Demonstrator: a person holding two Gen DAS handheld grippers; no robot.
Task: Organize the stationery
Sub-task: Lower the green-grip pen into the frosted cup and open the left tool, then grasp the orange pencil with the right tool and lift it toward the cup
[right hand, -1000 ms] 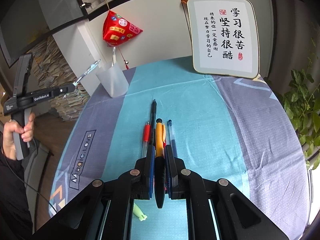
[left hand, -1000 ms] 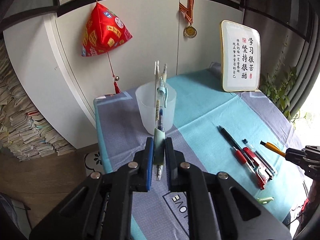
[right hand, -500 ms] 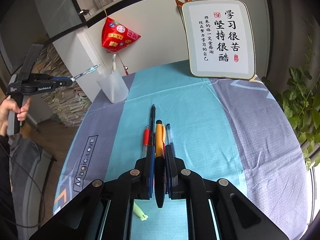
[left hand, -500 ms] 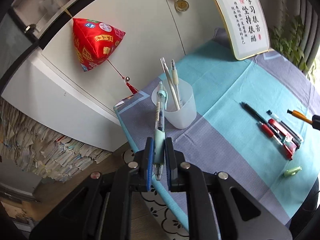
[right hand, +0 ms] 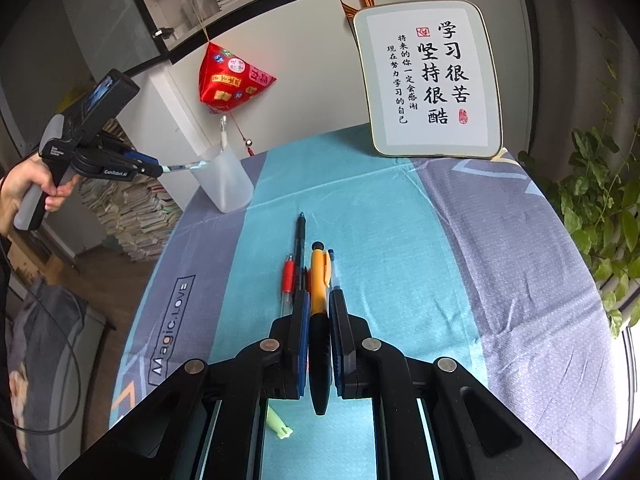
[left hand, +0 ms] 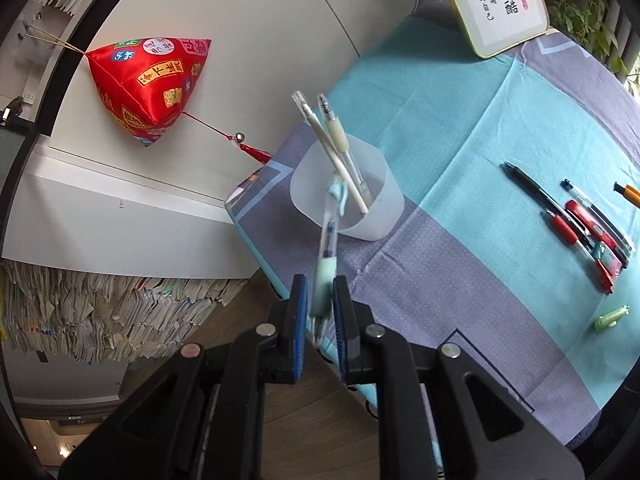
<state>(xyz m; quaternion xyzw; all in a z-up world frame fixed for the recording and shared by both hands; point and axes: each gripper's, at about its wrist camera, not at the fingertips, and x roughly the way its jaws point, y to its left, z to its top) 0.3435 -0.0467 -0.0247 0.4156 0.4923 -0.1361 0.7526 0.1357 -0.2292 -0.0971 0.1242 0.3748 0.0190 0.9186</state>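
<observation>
The left gripper (left hand: 320, 300) is closed on a mint pen (left hand: 326, 248), pinching its pale green grip between the blue pads; the pen is blurred, runs forward from the jaws, and its far end sits over the mouth of the cup (left hand: 352, 196). From the right wrist view the same pen (right hand: 182, 167) reaches nearly level from the left gripper (right hand: 158, 169) to the rim of the cup (right hand: 224, 184). Two pens (left hand: 336, 148) already stand tilted inside the cup, leaning toward the wall side. The cup stands on the tablecloth (left hand: 460, 120) near the table's far corner. The right gripper (right hand: 319, 320) is clamped on an orange pen (right hand: 320, 280) with a black grip, which lies along the jaws and sticks out at both ends. Just beside it on the cloth lie a red pen (right hand: 288, 276) and a black pen (right hand: 300, 236), with a clear pen partly hidden on the other side. A small green cap (right hand: 280, 426) lies near the right gripper's base. A calligraphy board (right hand: 432, 80) leans against the wall at the back.
</observation>
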